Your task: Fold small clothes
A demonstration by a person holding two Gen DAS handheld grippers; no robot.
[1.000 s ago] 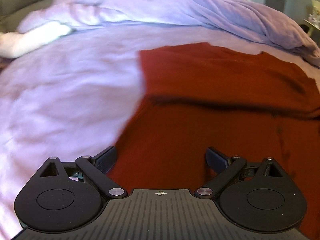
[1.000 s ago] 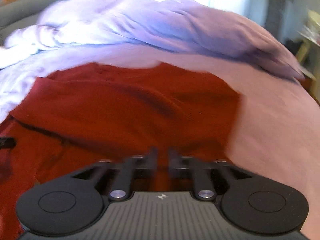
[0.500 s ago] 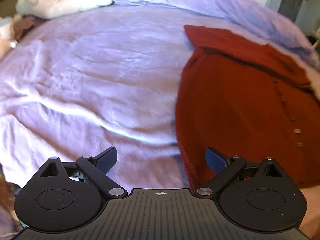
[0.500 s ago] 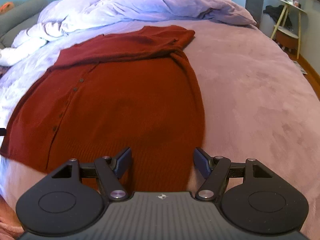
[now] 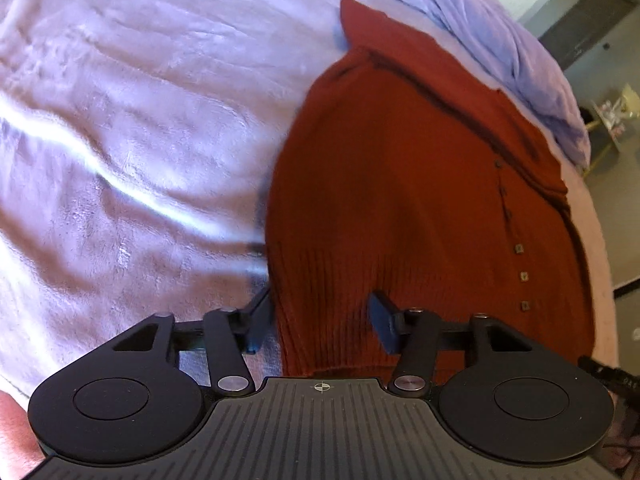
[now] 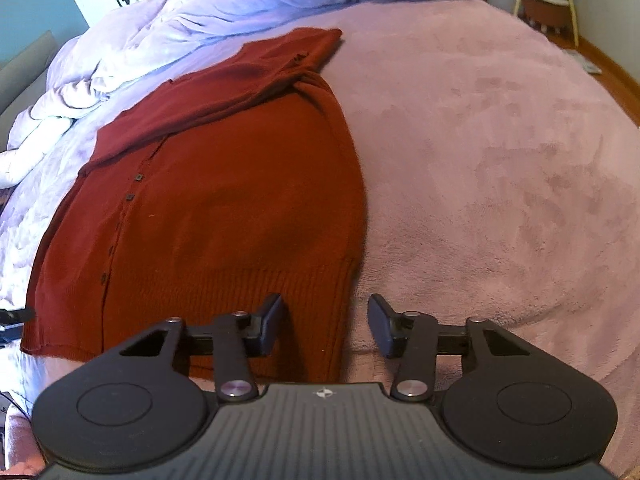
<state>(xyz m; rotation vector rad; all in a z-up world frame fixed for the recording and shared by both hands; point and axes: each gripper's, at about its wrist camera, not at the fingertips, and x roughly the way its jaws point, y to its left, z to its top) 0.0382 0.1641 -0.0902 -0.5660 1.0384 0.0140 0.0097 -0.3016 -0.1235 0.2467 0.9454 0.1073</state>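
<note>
Soft, limp cardigan point(image 6: 224, 200); take its ribbed hem corners at lower frame. Left gripper point(image 5: 320, 320) and right gripper point(image 6: 324, 320) are closing there, seemingly not yet pinching.

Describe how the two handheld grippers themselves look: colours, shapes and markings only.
The left gripper and the right gripper look alike. Each is matte black plastic with a ribbed centre plate bearing a small white crosshair mark, two large round discs at the sides, angled link bars with silver pivot pins, and dark blue-black rectangular fingers. No sleeve shows clearly. A thin black cable-like part shows at the left view's right edge.
</note>
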